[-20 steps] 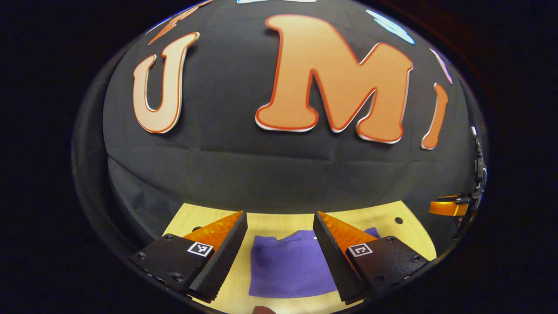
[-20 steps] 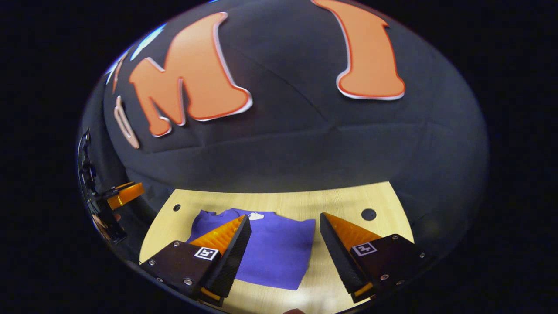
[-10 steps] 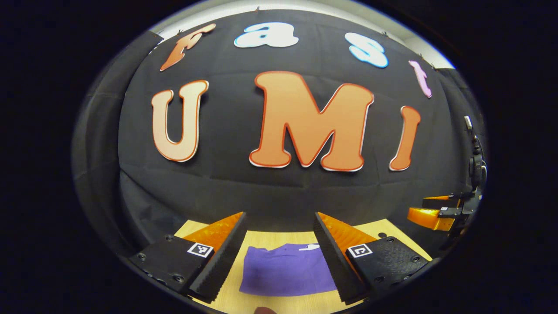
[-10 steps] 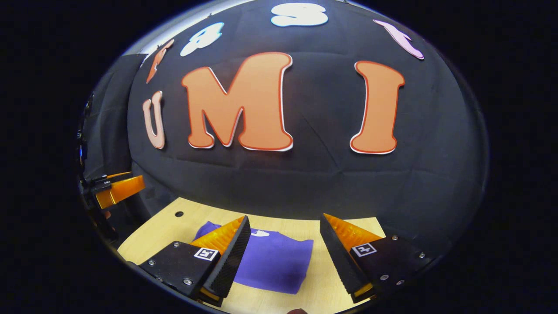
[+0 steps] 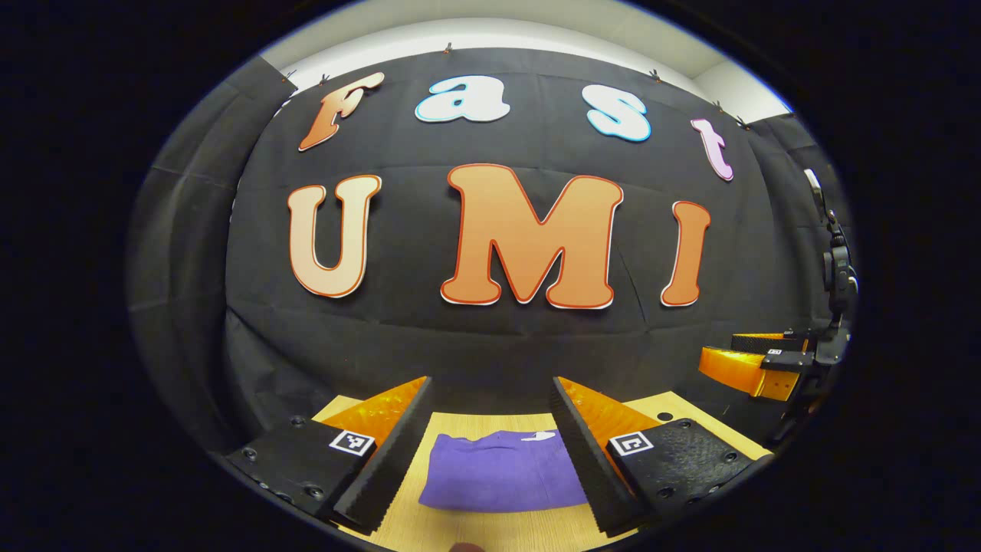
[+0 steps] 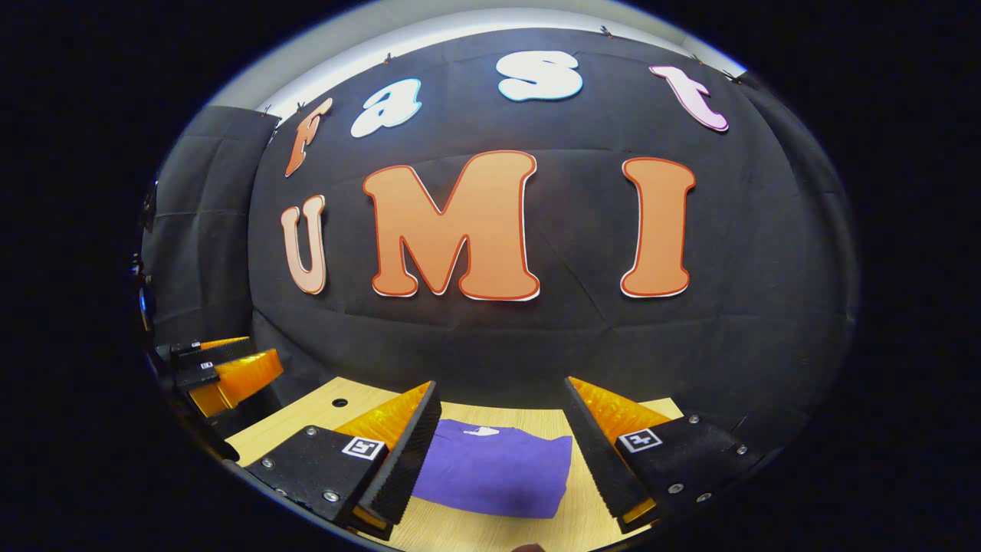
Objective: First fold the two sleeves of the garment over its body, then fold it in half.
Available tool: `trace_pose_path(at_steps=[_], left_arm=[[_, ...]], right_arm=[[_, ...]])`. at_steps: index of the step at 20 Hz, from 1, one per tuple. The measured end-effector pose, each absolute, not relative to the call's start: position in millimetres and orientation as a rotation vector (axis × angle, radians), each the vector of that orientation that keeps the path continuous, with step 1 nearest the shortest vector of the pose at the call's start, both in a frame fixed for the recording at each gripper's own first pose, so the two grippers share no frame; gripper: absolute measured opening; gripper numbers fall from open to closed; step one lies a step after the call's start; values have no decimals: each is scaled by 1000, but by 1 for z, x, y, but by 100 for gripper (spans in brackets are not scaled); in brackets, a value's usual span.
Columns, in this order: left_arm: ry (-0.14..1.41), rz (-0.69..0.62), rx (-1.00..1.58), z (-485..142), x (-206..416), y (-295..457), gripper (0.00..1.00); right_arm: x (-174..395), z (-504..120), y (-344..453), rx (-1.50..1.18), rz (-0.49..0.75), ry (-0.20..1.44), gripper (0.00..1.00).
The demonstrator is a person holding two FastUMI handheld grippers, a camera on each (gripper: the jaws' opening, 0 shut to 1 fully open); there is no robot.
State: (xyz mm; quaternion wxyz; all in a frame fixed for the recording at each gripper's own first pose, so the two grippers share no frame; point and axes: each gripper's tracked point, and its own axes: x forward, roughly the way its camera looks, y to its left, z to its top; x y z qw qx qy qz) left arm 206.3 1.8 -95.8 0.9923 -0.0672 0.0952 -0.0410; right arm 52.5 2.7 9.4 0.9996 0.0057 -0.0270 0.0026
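Fingers of the left gripper [image 5: 490, 452] stood wide apart and held nothing; they were raised above the table and pointed toward the booth wall. Between them, lower down, lay the purple garment [image 5: 502, 479] on the wooden table [image 5: 460, 533]. The right gripper [image 6: 498, 452] was in the same state, its fingers spread apart and empty, with the garment [image 6: 494, 475] seen between them on the table [image 6: 582, 521]. Each gripper also appeared at the side of the other's view, the right one [image 5: 747, 360] in the left gripper view and the left one [image 6: 230, 368] in the right gripper view, both in the air and well apart from the cloth.

The garment lay as a compact, nearly square packet with no sleeve sticking out, and a small white tag [image 6: 479, 432] showed near its far edge. I judged that the sleeves were already folded in and probably the half fold was done too, though the layers could not be counted from here.

The cloth looked thin, soft and light, so it would sag and lose its shape when lifted. If any correction was needed, I would take it at two corners of one edge, pinching all layers together, one gripper for each corner. A hold in the middle would only pull up the top layer and open the fold.
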Motion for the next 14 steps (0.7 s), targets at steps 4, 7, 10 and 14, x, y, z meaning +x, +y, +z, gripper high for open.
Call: trace_pose_path(at_steps=[4,7,10,14], left_arm=[[221,-91,-119,-109,187,-9,96],[243,-107,-106,-116,177,-16,95],[222,-110,-101,-109,173,-18,95],[210,-95,-72,-106,166,-19,96]], right_arm=[[41,-9,6,8,-9,-33,95],[32,-14,11,33,-1,-28,95],[28,-18,11,15,4,-23,95],[21,-12,13,22,18,-41,95]])
